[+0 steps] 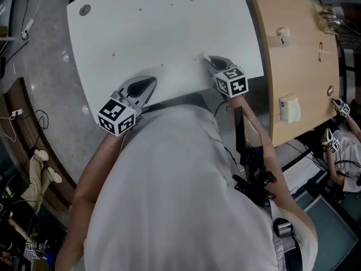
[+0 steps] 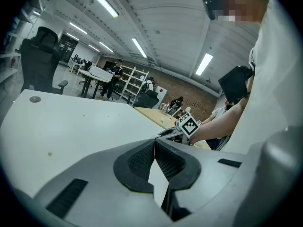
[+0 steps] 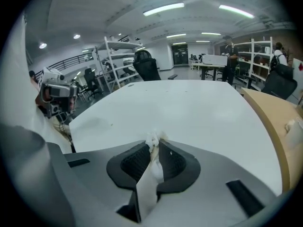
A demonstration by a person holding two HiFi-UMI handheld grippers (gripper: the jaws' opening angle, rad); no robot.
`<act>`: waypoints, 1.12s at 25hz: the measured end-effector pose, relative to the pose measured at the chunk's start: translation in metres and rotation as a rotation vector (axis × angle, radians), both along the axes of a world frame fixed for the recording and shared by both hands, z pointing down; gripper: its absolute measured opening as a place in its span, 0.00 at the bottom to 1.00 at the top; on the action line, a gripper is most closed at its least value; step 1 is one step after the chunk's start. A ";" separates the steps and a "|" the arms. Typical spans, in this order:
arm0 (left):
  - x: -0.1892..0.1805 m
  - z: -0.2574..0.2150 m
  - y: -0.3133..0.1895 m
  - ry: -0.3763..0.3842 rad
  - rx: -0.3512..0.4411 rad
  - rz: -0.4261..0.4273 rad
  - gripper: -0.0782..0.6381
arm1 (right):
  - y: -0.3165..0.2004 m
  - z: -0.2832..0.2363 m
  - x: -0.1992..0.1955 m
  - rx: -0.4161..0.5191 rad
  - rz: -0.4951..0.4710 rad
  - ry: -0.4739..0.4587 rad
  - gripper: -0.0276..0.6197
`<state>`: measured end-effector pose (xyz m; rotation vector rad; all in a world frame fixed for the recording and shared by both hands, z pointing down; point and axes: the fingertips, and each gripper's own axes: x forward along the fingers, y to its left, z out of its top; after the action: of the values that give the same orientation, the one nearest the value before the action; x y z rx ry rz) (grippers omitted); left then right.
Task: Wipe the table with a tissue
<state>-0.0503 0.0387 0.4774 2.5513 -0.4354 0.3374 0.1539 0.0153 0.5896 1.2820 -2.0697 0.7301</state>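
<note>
The white counter carries both tools, which sit over its near edge just ahead of the person's white shirt.

The right tool is clamped on a tissue. A crumpled white tuft pokes out past the tips, and the rest of the sheet trails back between the ridged pads. In the head view this tool lies toward the counter's near right corner, tips pointing away from the person. Whether the tuft touches the surface cannot be told.

The left tool is toward the near left, its tips angled up and right toward the other tool, with a stretch of bare counter between them. Its own view shows the jaws together at the tips, with nothing gripped that can be made out; the smooth white wedge behind the tips is too plain to identify.

A round hole marks the counter's far left corner, and a few small brown specks dot the surface. A wooden counter runs along the right edge.
</note>
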 end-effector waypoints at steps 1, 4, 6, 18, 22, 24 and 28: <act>-0.003 -0.001 -0.001 0.002 -0.001 -0.006 0.12 | -0.005 -0.001 0.002 0.003 0.027 -0.003 0.13; -0.013 -0.002 -0.002 0.001 -0.001 -0.026 0.12 | -0.016 0.001 0.004 0.013 0.112 -0.023 0.13; -0.015 0.000 0.001 0.000 -0.005 -0.030 0.12 | -0.016 0.006 0.007 0.009 0.184 -0.042 0.13; -0.022 0.002 0.007 0.008 -0.005 -0.018 0.12 | -0.002 0.013 -0.036 -0.004 0.153 0.003 0.13; -0.031 0.001 0.007 0.011 0.001 -0.014 0.12 | 0.002 0.012 -0.062 -0.011 0.100 -0.004 0.13; -0.038 0.001 0.007 0.015 0.004 -0.012 0.12 | 0.007 0.012 -0.080 -0.016 0.029 0.012 0.13; -0.036 0.001 0.008 0.015 0.007 -0.008 0.12 | 0.022 0.014 -0.100 -0.024 -0.111 0.027 0.13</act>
<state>-0.0866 0.0466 0.4787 2.5565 -0.4409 0.3137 0.0539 0.0374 0.6038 1.1472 -2.0856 0.6823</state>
